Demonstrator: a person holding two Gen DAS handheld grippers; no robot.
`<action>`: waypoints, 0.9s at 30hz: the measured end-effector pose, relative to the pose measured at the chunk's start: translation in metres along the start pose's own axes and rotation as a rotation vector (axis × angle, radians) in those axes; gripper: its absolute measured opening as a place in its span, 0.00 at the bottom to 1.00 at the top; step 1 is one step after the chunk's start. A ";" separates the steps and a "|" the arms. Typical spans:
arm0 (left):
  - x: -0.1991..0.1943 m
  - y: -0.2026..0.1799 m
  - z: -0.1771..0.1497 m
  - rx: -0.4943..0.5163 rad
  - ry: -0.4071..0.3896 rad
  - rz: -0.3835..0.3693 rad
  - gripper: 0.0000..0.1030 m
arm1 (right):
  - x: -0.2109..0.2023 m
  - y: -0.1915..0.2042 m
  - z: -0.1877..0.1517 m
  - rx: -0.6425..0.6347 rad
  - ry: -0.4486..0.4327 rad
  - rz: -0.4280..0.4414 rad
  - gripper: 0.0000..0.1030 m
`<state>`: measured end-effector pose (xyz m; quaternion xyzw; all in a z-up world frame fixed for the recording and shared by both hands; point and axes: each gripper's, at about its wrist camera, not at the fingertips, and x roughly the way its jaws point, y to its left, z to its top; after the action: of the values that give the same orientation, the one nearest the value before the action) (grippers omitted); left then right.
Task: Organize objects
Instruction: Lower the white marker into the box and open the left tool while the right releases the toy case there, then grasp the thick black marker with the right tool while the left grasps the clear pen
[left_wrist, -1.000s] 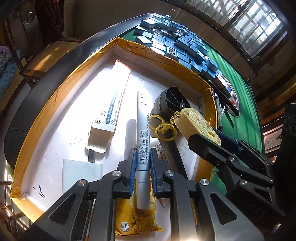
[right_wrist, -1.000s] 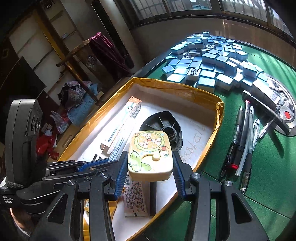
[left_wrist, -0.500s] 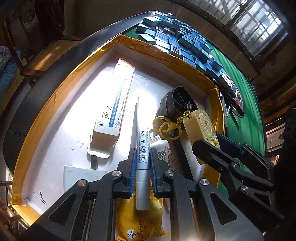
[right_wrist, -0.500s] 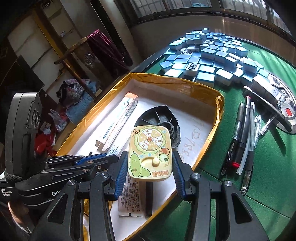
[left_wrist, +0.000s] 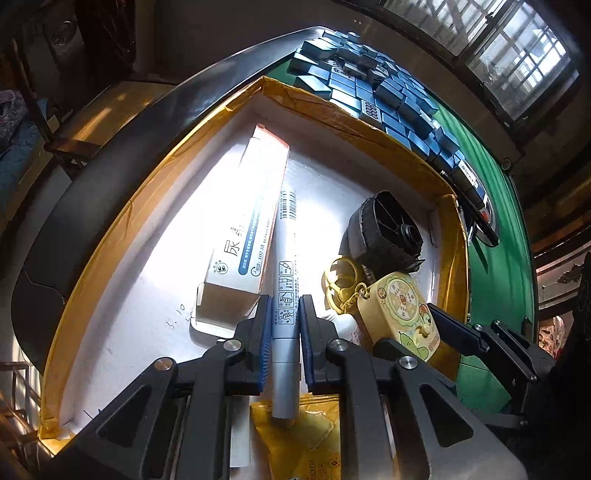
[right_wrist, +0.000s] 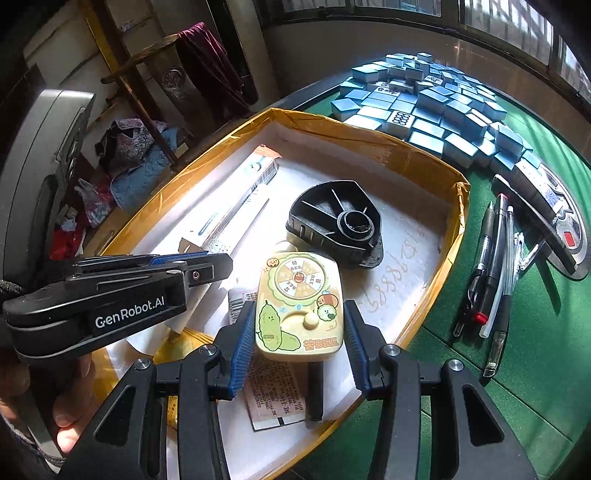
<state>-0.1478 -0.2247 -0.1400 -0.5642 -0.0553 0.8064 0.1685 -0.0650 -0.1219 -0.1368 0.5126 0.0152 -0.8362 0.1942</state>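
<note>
My left gripper (left_wrist: 283, 314) is shut on a silver marker pen (left_wrist: 285, 280) and holds it low inside the yellow-rimmed white box (left_wrist: 122, 221), beside a long white carton (left_wrist: 251, 229). My right gripper (right_wrist: 299, 325) has its jaws around a yellow toy keychain (right_wrist: 299, 299) with a spinner and cartoon vegetables, over the box floor (right_wrist: 406, 258); a small gap shows at the right pad. The toy and its yellow rings show in the left wrist view (left_wrist: 402, 310). The left gripper also shows in the right wrist view (right_wrist: 110, 299).
A black plastic fan-shaped part (right_wrist: 336, 221) lies in the box, with a paper sachet (right_wrist: 273, 398) and a yellow cracker packet (left_wrist: 306, 439). Several pens (right_wrist: 495, 273) lie on the green felt to the right. Blue mahjong tiles (right_wrist: 428, 110) are piled beyond the box.
Both grippers have come lower and further into the box. The marker now sits next to the white carton, and the toy is lower, near the black part.
</note>
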 end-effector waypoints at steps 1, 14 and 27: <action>0.000 0.000 0.000 0.000 -0.001 -0.001 0.12 | 0.001 0.000 0.000 -0.005 -0.002 -0.004 0.40; -0.022 0.004 -0.014 -0.058 -0.135 -0.012 0.47 | -0.041 -0.016 -0.013 0.070 -0.165 0.179 0.61; -0.071 -0.081 -0.047 0.107 -0.283 -0.032 0.62 | -0.079 -0.102 -0.059 0.256 -0.214 0.190 0.63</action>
<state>-0.0653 -0.1776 -0.0711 -0.4343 -0.0447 0.8767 0.2018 -0.0176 0.0097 -0.1142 0.4405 -0.1604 -0.8589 0.2061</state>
